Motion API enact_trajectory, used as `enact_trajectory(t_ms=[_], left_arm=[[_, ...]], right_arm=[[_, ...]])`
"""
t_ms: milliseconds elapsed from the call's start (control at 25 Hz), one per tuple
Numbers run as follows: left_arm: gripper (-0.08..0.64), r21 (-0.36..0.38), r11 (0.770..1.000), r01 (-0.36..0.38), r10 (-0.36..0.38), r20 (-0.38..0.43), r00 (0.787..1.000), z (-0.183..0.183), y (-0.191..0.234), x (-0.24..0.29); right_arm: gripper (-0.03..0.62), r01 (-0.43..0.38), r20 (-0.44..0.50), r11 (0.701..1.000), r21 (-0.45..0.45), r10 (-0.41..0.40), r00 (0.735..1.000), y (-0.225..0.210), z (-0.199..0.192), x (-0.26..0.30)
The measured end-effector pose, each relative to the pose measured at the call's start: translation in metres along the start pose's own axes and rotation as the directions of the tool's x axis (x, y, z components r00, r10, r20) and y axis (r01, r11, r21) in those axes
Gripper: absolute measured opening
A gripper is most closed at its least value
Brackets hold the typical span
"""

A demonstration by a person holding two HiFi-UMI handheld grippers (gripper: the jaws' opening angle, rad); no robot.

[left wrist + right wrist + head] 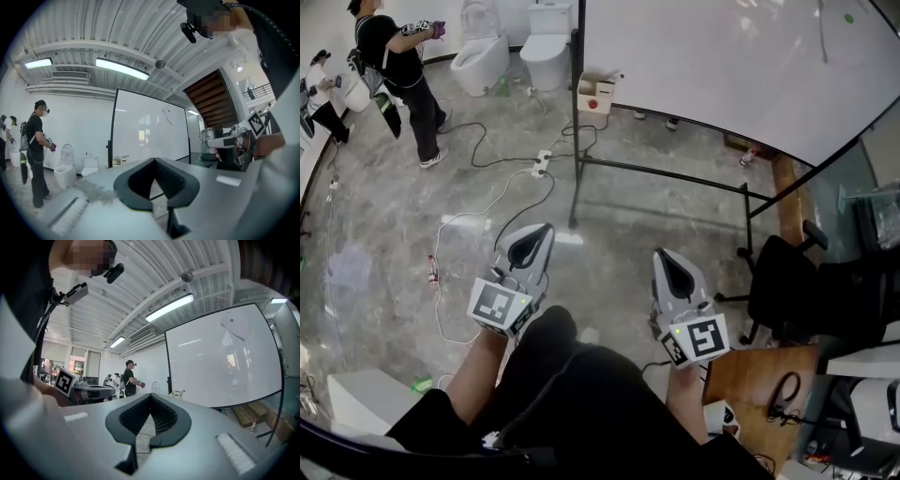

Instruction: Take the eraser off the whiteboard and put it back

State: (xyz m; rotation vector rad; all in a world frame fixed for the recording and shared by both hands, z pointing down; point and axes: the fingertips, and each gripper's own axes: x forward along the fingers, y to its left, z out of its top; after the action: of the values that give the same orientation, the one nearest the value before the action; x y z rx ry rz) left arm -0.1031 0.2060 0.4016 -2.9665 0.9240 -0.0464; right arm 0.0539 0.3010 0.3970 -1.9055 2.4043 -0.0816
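- Head view: my left gripper, grey plastic with black pads, is held level in front of me. Its jaws are closed tip to tip with nothing between them.
- My right gripper, of the same build, is beside it and well apart. Its jaws are also pressed together and empty.
- The large white whiteboard on a black tube frame stands ahead and to the right, well beyond both grippers.
- The only thing I see on the board is a small green round spot near its top right corner. It is too small for me to tell its shape or whether it is the eraser.
- The grey marbled floor carries a white power strip with trailing cables. Two white toilets stand at the back, and a person in black clothes is beside them.
- A black office chair is at the right.
- Left gripper view: the left gripper has its ribbed black pads meeting at the tip and grips nothing. The whiteboard is far ahead, and the right gripper shows at the right edge.
- Right gripper view: the right gripper has its pads closed on each other and is empty. The whiteboard fills the right side, with the green round spot high on it, well away from my jaws.
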Motion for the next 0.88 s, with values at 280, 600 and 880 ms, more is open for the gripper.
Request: enact_trajectory(t_ms=[280, 600, 880], left_arm=[[0.005, -0.031, 0.999, 0.009, -0.009, -0.011, 1.000, -0.004, -0.001, 0.015], [0.006, -0.036, 0.997, 0.066, -0.066, -0.004, 0.998, -0.006, 0.014, 0.053], [0.003, -0.060, 0.994, 0.087, -0.087, 0.004, 0.996, -0.004, 0.065, 0.108]], right_arm=[[0.009, 0.000, 0.021, 1.000, 0.026, -0.001, 1.000, -0.018, 0.000, 0.001], [0.009, 0.039, 0.020, 0.999, 0.035, -0.040, 0.999, -0.044, 0.000, 0.027], [0.009, 0.060, 0.032, 0.997, 0.050, -0.061, 0.998, -0.071, 0.007, 0.084]])
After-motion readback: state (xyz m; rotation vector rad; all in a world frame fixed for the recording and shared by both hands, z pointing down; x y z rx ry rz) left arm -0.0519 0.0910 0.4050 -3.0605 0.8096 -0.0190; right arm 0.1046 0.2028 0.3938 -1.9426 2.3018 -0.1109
